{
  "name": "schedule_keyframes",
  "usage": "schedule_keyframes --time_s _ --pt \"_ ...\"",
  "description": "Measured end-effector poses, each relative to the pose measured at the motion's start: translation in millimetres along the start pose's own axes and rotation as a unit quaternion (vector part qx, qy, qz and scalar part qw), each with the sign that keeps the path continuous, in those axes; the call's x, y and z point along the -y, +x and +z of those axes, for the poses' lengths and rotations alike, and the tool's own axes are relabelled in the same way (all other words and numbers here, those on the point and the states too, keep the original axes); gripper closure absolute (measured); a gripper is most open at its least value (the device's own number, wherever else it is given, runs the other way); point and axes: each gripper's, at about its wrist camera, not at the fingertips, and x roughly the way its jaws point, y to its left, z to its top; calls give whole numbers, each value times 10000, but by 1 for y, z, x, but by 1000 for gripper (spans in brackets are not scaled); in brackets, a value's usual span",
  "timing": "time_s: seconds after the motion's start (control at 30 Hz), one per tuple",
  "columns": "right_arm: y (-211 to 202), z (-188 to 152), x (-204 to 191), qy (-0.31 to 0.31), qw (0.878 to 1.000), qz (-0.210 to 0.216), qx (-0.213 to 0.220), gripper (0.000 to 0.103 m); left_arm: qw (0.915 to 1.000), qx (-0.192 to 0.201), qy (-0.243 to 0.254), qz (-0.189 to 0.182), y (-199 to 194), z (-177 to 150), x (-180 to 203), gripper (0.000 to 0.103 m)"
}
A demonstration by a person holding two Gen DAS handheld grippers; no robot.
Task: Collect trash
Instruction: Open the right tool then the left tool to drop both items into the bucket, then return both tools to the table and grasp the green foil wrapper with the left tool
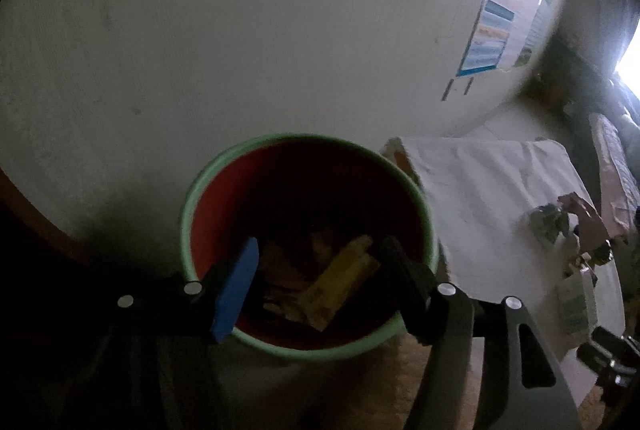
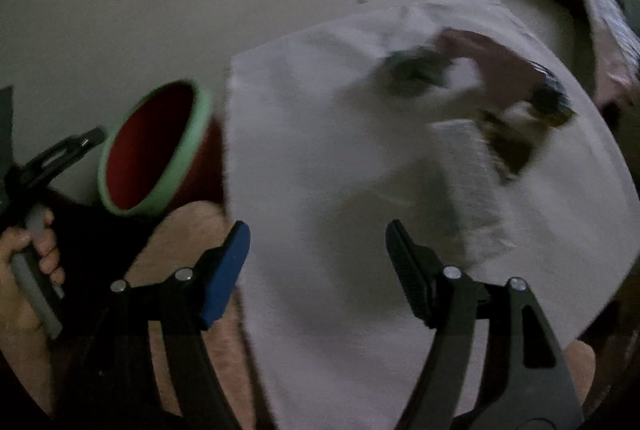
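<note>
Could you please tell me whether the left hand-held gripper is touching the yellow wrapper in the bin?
Apart. The left wrist view shows the left hand-held gripper open above the bin, with the yellow wrapper lying lower inside, clear of both fingers.

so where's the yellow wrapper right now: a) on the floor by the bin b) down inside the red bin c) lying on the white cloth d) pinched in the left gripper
b: the yellow wrapper lies inside the red bin, below the open left gripper.
</note>
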Motion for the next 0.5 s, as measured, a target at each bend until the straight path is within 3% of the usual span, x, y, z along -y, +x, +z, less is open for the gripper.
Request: schedule_keyframes --time_s 0.27,0.5 --pt "-2 -3 79 527 9955 -786 65 28 9985 -124 449 -271 -6 -10 40 41" --pt "16 -2 91 377 9951 -913 -81 26 9956 -214 787 -454 -13 -19 69 41"
